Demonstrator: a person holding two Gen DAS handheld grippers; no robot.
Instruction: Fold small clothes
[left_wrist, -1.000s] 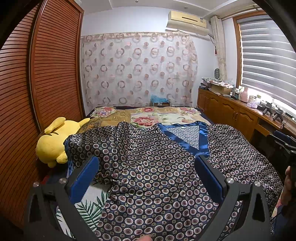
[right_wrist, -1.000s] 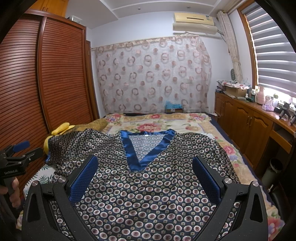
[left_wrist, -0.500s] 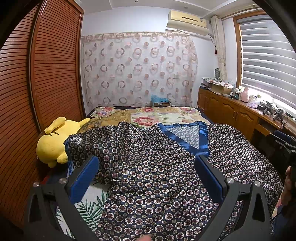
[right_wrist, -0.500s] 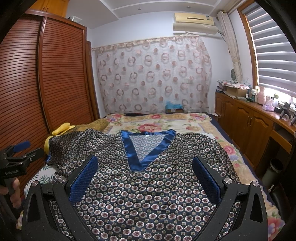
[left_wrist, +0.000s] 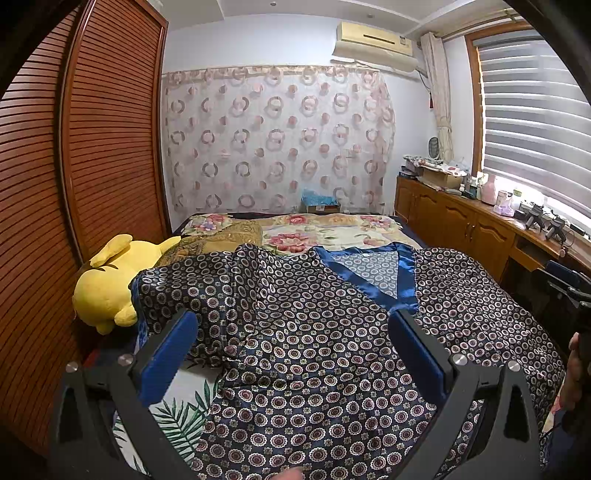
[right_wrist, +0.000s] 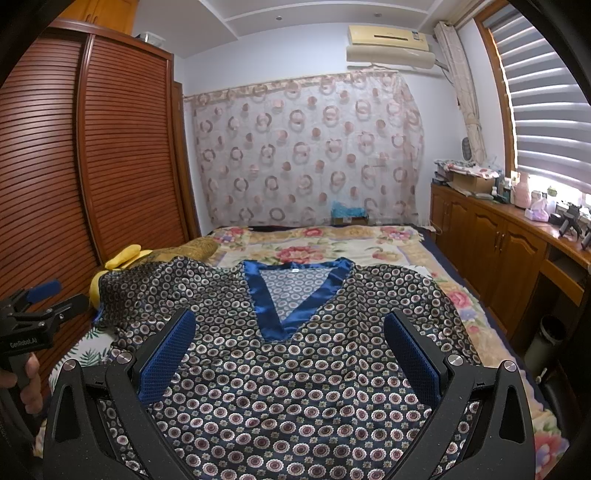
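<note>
A dark satin top (left_wrist: 314, 332) (right_wrist: 295, 376) with a small ring pattern and a blue V-neck band (right_wrist: 288, 299) lies spread face up on the bed. Its left sleeve is rumpled against a yellow plush toy. My left gripper (left_wrist: 291, 332) hovers open above the top's left half, nothing between its blue pads. My right gripper (right_wrist: 288, 332) hovers open above the chest, just below the neckline. The left gripper (right_wrist: 40, 306) also shows at the left edge of the right wrist view, held by a hand.
A yellow plush toy (left_wrist: 107, 280) lies at the bed's left side by the slatted wardrobe (left_wrist: 92, 147). The floral bedspread (right_wrist: 332, 243) stretches beyond the top. Wooden cabinets (right_wrist: 498, 251) with clutter line the right wall under the window blinds.
</note>
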